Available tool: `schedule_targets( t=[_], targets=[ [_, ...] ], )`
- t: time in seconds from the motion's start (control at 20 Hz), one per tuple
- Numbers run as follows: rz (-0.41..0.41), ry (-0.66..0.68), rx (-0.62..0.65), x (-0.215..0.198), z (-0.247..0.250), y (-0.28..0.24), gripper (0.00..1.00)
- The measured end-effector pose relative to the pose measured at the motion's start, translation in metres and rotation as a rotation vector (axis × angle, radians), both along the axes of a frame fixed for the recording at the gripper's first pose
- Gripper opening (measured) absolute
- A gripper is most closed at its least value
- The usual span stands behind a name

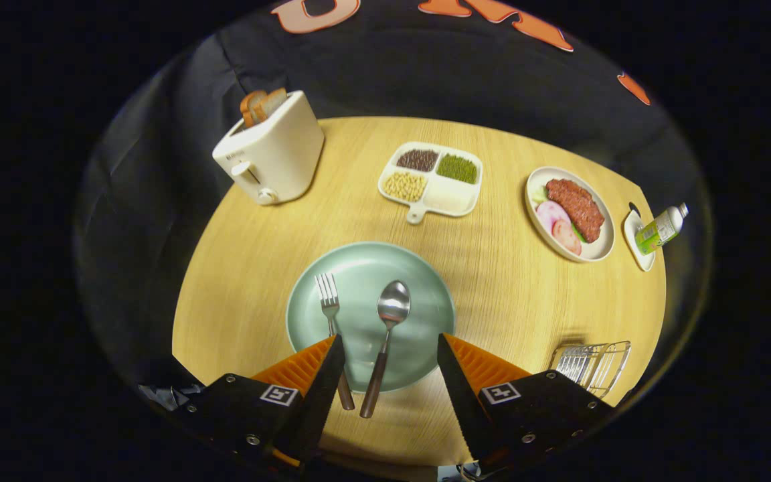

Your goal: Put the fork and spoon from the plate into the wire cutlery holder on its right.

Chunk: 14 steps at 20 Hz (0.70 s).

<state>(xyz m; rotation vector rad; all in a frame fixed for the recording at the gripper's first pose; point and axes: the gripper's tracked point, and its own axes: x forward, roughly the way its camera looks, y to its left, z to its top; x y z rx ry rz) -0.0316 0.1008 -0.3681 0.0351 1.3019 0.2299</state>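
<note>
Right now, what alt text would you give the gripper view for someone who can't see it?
An open gripper hovers over a green plate holding a fork and spoon, whose handles lie between its fingers. A wire cutlery holder stands to the plate's right on the round wooden table, with a toaster and food dishes beyond.

table | plate, toaster, tray, dish, holder

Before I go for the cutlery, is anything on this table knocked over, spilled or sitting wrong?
One thing: the bottle lies tipped on its side across a small dish at the table's far right. The fork and spoon rest neatly on the plate, between the gripper's open jaws.
</note>
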Motion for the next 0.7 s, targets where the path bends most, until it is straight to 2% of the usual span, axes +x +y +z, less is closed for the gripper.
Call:
schedule_targets(
  t=[0.2, 0.4, 0.45, 0.5, 0.65, 0.7],
  targets=[
    [0.003, 0.124, -0.02, -0.012, -0.034, 0.008, 0.72],
    [-0.007, 0.212, -0.021, -0.024, -0.059, 0.015, 0.54],
    [-0.007, 0.224, -0.03, -0.025, -0.065, 0.016, 0.45],
    [-0.006, 0.23, -0.043, -0.026, -0.069, 0.016, 0.42],
    [-0.011, 0.247, -0.072, -0.028, -0.079, 0.015, 0.18],
    [-0.007, 0.252, -0.07, -0.029, -0.079, 0.016, 0.16]
  ],
)
